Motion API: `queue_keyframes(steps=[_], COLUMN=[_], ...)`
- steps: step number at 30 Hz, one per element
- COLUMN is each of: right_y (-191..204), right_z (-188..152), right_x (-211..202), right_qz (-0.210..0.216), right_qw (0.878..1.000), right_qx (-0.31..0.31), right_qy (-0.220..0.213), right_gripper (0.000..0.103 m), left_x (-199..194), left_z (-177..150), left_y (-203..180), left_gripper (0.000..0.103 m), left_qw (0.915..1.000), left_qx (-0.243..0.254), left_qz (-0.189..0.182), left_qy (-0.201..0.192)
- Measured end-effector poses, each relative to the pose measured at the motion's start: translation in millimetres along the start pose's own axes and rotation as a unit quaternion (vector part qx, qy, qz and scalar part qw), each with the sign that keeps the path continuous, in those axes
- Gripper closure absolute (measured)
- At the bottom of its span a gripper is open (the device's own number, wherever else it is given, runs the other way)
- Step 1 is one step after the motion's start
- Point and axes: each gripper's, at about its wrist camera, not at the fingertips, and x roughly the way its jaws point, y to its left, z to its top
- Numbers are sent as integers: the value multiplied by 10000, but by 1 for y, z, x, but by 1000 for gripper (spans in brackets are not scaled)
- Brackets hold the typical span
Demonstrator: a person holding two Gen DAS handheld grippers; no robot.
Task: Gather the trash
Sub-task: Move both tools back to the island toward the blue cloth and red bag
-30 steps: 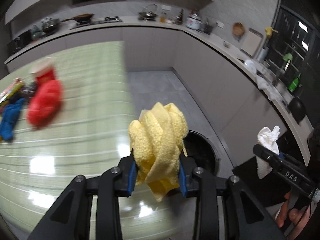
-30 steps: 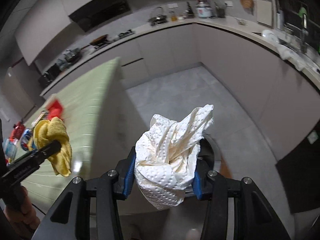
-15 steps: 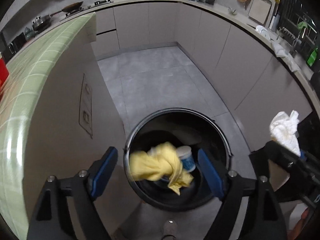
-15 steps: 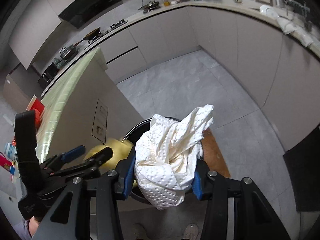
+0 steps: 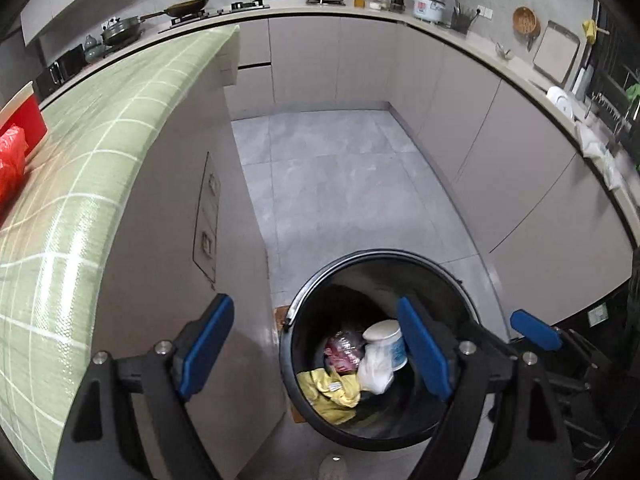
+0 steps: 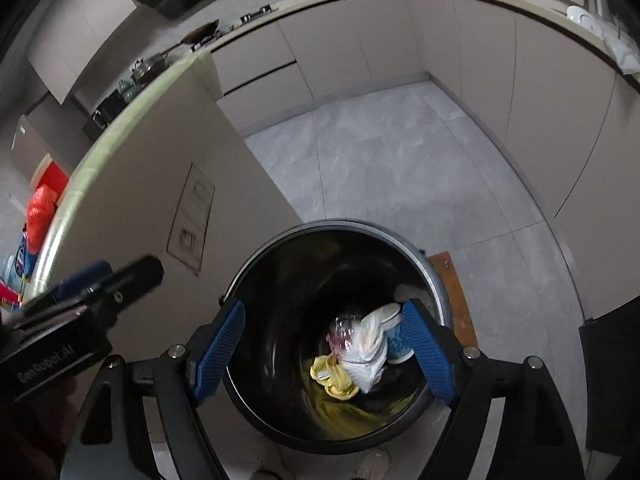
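A round black trash bin [image 5: 298, 320] [image 6: 336, 227] stands on the floor beside the counter's end panel. Inside lie a yellow cloth [image 5: 330, 390] [image 6: 334, 376], a crumpled white paper towel [image 5: 374, 370] [image 6: 366, 354], a white cup [image 5: 386, 340] and a pink wrapper [image 5: 340, 350]. My left gripper [image 5: 316, 350] hangs open and empty over the bin's near left rim. My right gripper [image 6: 324, 350] is above the bin mouth with its jaws opening; the paper towel lies below them in the bin, free of the pads. The left gripper [image 6: 120, 276] shows at the left of the right wrist view.
The green checked countertop [image 5: 80, 160] runs along the left, with a red bag [image 5: 10, 160] [image 6: 40, 216] on it. Grey tiled floor [image 5: 340, 184] stretches beyond the bin between beige cabinets. A brown wooden board [image 6: 450, 280] lies beside the bin. A shoe tip [image 5: 334, 466] shows below.
Both grippers came down from the counter to the bin. The left one opened first and the yellow cloth dropped in; the right one then opened and the white paper towel fell in.
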Motion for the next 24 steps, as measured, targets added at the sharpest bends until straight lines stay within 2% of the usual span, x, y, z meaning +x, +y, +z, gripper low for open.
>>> queue_keyframes(steps=[4, 8, 11, 14, 16, 17, 19, 21, 24], right_y=[-2, -2, 14, 47, 77, 88, 102, 120, 160], right_z=[5, 8, 16, 32, 39, 41, 42, 49, 48], right_x=[-21, -54, -93, -138, -171, -181, -188, -176, -159], right_qz=[-213, -576, -949, -1395, -1322, -1136, -679, -436, -426], right_qw=[9997, 9980, 9940, 9846, 9788, 9793, 9814, 9893, 9904], right_qx=[76, 86, -38, -334, -516, -512, -416, -111, -170], right_qy=[-112, -249, -547, -1000, -1477, -1597, -1747, -1389, -1303], right_gripper=[20, 20, 20, 20, 16, 0, 0, 0, 0], left_x=[-8, -39, -67, -107, -132, -141, -159, -161, -163], left_z=[5, 15, 27, 40, 44, 46, 45, 40, 25], left_y=[-8, -17, -16, -6, 15, 28, 70, 105, 182], left_gripper=[18, 18, 18, 18, 18, 17, 14, 14, 14], left_qw=[9999, 9994, 9984, 9966, 9954, 9949, 9948, 9947, 9935], left_qx=[133, 201, 210, 287, 245, 205, 44, -101, -424], left_qz=[-66, -265, -472, -592, -578, -537, -320, -104, 441], left_qy=[-5, -101, -242, -491, -730, -830, -966, -1017, -958])
